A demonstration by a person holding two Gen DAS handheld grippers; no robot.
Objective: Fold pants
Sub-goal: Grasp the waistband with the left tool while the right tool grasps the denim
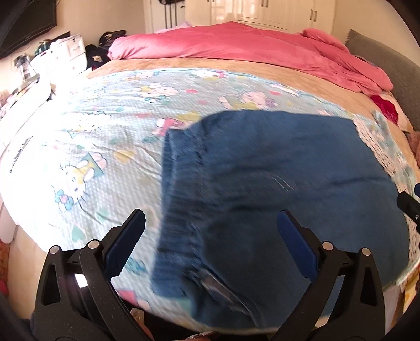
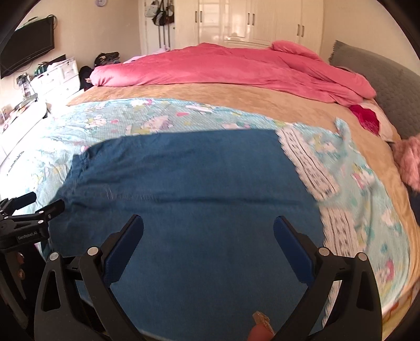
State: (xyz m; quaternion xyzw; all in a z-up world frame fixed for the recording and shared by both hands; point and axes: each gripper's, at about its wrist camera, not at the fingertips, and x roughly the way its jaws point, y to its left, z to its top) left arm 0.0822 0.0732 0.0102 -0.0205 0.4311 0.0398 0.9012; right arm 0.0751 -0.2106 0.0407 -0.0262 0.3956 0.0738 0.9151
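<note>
Dark blue pants (image 1: 275, 183) lie folded flat on the cartoon-print sheet (image 1: 92, 136) of a bed, gathered waistband (image 1: 181, 199) toward the left. In the right wrist view the same pants (image 2: 189, 183) fill the middle as a wide blue rectangle. My left gripper (image 1: 211, 223) hovers open above the waistband end, nothing between its fingers. My right gripper (image 2: 208, 230) hangs open over the middle of the pants, also empty. The left gripper's fingertips (image 2: 44, 207) show at the left edge of the right wrist view, and the right gripper's tip (image 1: 409, 204) at the right edge of the left wrist view.
A rumpled pink duvet (image 2: 236, 68) covers the far side of the bed over a tan blanket (image 2: 210, 99). A grey headboard (image 2: 380, 86) stands at right, white drawers (image 2: 57, 76) and a wall TV (image 2: 26, 52) at left, wardrobes (image 2: 249, 21) behind. A fluffy pink item (image 2: 409, 162) lies at the right edge.
</note>
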